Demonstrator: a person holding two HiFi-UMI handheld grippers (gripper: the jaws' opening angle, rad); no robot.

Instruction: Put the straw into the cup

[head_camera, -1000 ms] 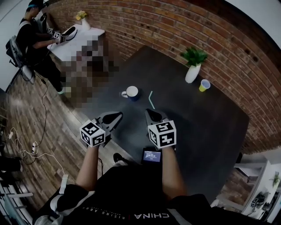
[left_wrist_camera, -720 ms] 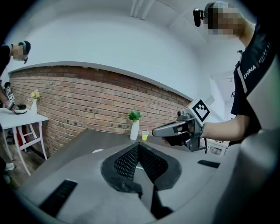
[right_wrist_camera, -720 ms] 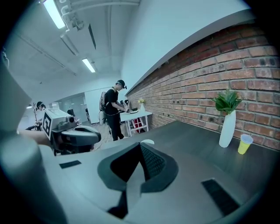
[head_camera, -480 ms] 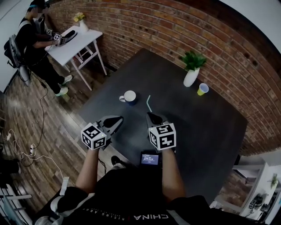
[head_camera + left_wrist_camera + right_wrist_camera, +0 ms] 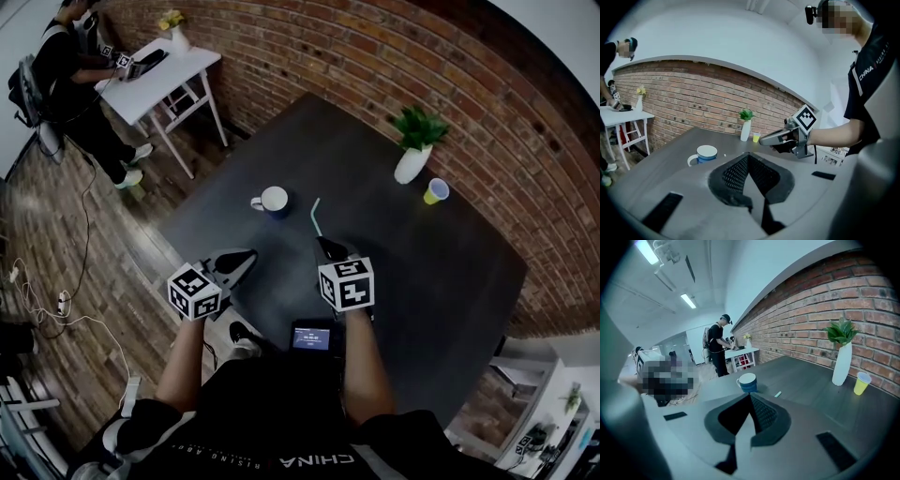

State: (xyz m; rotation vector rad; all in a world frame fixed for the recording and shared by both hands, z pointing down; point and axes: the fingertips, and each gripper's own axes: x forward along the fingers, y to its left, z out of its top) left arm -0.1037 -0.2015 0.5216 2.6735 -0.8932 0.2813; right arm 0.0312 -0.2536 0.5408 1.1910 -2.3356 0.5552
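A: What's where on the desk (image 5: 422, 272)?

B: The left gripper (image 5: 247, 255) and the right gripper (image 5: 324, 243) are at the near edge, jaws pressed together, nothing in either.

A: And the cup?

B: The cup (image 5: 275, 200) stands ahead, between them. The straw (image 5: 316, 217) lies flat just right of it, long axis running away from us and just ahead of the right gripper, which is the nearer one.

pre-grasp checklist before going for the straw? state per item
1. Straw lies flat on the table, nothing on it: ok.
2. Blue cup upright, mouth clear, close beside the straw: ok.
3. Right gripper open for pickup: not ok, jaws together, empty.
4. Left gripper empty: ok, jaws together.
5. Clutter near the straw: ok, vase and yellow cup stand far off.
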